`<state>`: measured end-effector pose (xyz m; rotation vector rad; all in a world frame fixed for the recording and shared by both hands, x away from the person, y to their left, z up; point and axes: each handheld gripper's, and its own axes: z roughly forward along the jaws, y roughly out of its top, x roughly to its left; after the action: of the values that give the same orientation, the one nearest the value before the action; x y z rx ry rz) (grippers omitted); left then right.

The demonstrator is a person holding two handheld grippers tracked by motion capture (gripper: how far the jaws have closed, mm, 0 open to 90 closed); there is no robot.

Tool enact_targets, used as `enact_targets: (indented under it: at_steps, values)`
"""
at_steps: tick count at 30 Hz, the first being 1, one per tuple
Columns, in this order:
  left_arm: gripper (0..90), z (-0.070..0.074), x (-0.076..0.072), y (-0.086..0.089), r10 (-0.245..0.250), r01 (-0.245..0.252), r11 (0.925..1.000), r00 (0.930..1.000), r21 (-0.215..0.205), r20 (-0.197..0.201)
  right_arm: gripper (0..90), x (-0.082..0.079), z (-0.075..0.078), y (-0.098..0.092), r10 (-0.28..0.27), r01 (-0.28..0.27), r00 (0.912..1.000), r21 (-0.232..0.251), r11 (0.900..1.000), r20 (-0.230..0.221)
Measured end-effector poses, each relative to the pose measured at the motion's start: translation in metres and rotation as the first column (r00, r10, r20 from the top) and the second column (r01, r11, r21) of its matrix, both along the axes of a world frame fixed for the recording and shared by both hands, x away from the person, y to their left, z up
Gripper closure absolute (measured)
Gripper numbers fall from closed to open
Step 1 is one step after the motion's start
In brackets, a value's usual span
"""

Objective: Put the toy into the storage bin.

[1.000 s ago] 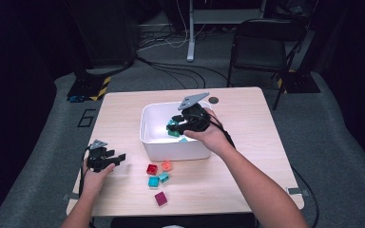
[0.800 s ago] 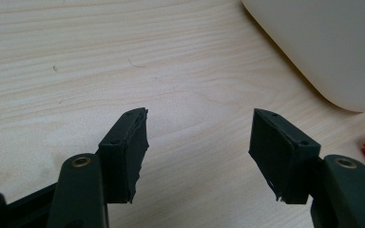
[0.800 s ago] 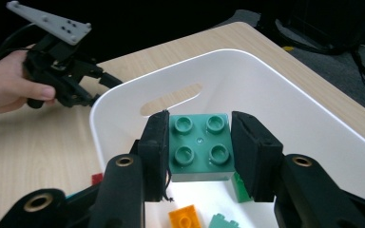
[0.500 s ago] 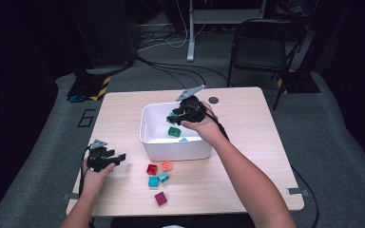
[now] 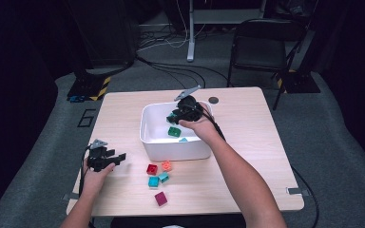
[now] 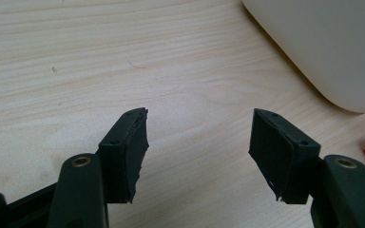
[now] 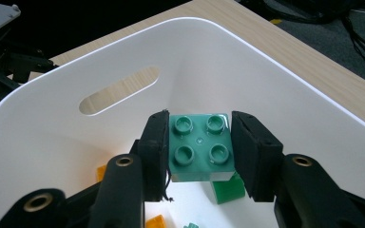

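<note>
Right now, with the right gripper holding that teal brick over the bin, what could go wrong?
1. The right gripper clamps the teal brick above the white bin; released from here it may bounce off the green brick lying inside.
2. Lowering further, the jaws could knock the bin wall.
3. The open left gripper sits close to the bin's outer wall and could nudge it when moving toward the red brick.

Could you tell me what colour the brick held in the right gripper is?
Teal green brick; clearest in the right gripper view.
</note>
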<state>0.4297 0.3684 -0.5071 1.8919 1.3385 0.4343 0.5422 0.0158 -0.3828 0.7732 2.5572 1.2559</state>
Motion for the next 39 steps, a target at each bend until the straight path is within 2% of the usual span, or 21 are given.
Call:
enact_targets:
  at_steps: [3, 4, 11, 17, 20, 22, 25, 28, 30, 39]
  values:
    - [37.6, 0.000, 0.000, 0.000, 0.000, 0.000, 1.0000, 1.0000, -0.001, 0.001, 58.3, 0.002, -0.003, 0.003, 0.001, -0.001, 1.0000, -0.008, 1.000, -0.001]
    - [37.6, 0.000, 0.000, 0.000, 0.000, 0.000, 1.0000, 1.0000, -0.001, 0.001, 58.3, 0.001, -0.004, 0.004, -0.006, 0.006, 0.9999, -0.013, 1.000, -0.016]
    - [37.6, 0.000, 0.000, -0.001, 0.001, -0.001, 1.0000, 1.0000, -0.003, 0.002, 58.3, 0.004, -0.008, 0.009, 0.007, -0.007, 1.0000, -0.023, 1.000, -0.003]
    - [37.6, 0.000, 0.000, 0.000, 0.000, 0.000, 1.0000, 1.0000, -0.005, 0.002, 57.6, 0.004, -0.010, 0.010, -0.009, 0.008, 0.9996, -0.032, 0.999, -0.025]
    - [37.6, 0.000, 0.000, 0.000, 0.000, 0.000, 1.0000, 1.0000, -0.002, 0.001, 55.8, 0.005, -0.010, 0.010, -0.014, 0.013, 0.9998, -0.028, 1.000, -0.017]
    - [37.6, 0.000, 0.000, 0.000, 0.000, 0.000, 1.0000, 1.0000, -0.004, 0.001, 55.8, 0.003, -0.008, 0.009, -0.015, 0.014, 0.9997, -0.026, 1.000, -0.020]
    - [37.6, 0.000, 0.000, 0.000, 0.005, -0.005, 1.0000, 1.0000, -0.008, 0.006, 55.8, 0.001, -0.004, 0.007, -0.003, 0.003, 1.0000, -0.010, 1.000, 0.002]
    - [37.6, 0.000, 0.000, 0.000, 0.005, -0.005, 1.0000, 1.0000, -0.005, 0.004, 55.1, -0.004, 0.003, 0.005, -0.004, 0.004, 1.0000, 0.000, 1.000, -0.003]
    - [37.6, 0.000, 0.000, -0.001, 0.005, -0.005, 1.0000, 1.0000, -0.005, 0.004, 54.6, -0.009, 0.008, 0.002, 0.006, -0.006, 0.9999, 0.001, 1.000, 0.015]
    - [37.6, 0.000, 0.000, 0.000, 0.003, -0.003, 1.0000, 1.0000, 0.000, 0.000, 53.4, -0.031, 0.023, -0.010, 0.001, -0.002, 0.9995, 0.028, 1.000, 0.032]
